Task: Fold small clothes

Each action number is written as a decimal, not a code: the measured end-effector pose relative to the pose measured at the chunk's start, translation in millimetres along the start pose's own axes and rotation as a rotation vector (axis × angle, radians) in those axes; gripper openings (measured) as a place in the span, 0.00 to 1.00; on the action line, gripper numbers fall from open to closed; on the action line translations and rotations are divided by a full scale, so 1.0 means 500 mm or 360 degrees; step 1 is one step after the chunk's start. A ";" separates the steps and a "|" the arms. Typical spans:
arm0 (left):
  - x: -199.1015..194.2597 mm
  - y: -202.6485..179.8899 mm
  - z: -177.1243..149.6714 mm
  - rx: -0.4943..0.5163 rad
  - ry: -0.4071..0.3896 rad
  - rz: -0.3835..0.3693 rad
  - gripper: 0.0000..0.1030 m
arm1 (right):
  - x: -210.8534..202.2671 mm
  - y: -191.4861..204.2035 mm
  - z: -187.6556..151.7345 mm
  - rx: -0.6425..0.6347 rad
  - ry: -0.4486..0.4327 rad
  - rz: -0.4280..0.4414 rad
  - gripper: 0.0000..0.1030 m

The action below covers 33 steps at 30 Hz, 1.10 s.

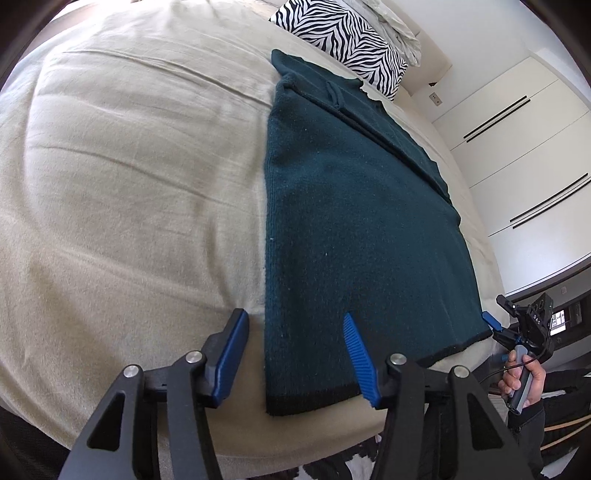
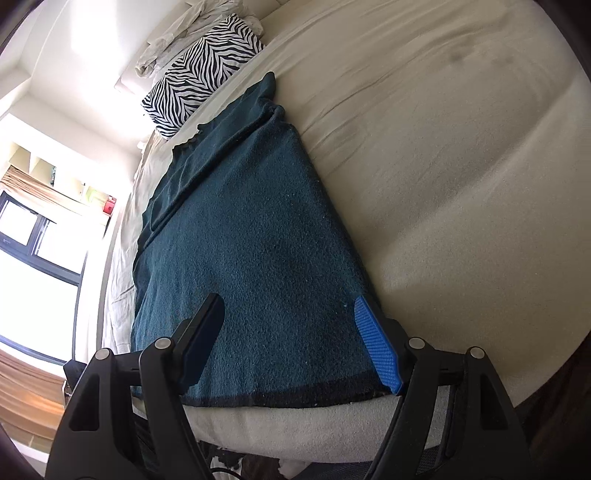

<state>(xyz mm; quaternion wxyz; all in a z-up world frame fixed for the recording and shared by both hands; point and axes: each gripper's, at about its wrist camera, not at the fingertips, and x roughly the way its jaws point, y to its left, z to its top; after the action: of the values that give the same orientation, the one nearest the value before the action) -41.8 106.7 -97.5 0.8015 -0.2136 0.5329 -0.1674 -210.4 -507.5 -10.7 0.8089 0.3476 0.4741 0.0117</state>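
Observation:
A dark teal knit sweater (image 1: 354,229) with a black hem lies flat on the beige bed, its sides folded in lengthwise; it also shows in the right wrist view (image 2: 251,251). My left gripper (image 1: 295,325) is open over the hem's left corner, one finger on the sheet, one over the fabric. My right gripper (image 2: 291,306) is open over the hem's other end, holding nothing; it also shows in the left wrist view (image 1: 495,325) at the sweater's right corner.
The beige bed sheet (image 1: 129,184) spreads wide beside the sweater. A zebra-print pillow (image 1: 343,40) and crumpled white bedding (image 2: 177,33) lie at the head. White wardrobe doors (image 1: 517,147) stand on one side, a window (image 2: 33,236) on the other.

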 end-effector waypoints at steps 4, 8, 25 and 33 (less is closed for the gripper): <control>0.008 -0.008 -0.006 0.0016 0.0061 -0.0008 0.46 | -0.006 -0.007 0.023 0.0059 -0.0022 -0.0050 0.69; 0.019 -0.018 -0.007 0.0047 0.0103 0.0024 0.48 | -0.003 -0.026 0.028 0.0107 0.0010 -0.0049 0.68; 0.011 -0.009 -0.019 0.0014 0.0124 0.0007 0.07 | 0.033 -0.047 0.012 0.0136 0.0164 -0.0065 0.07; -0.050 0.001 0.001 -0.0101 -0.0009 -0.0212 0.06 | -0.019 -0.022 0.026 0.0178 -0.0004 0.0128 0.06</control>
<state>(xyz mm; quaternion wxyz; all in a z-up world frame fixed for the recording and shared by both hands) -50.7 119.7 -78.2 0.7829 -0.2743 0.5204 -0.2028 -208.9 -526.4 -5.7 0.7877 0.4110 0.4585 0.0173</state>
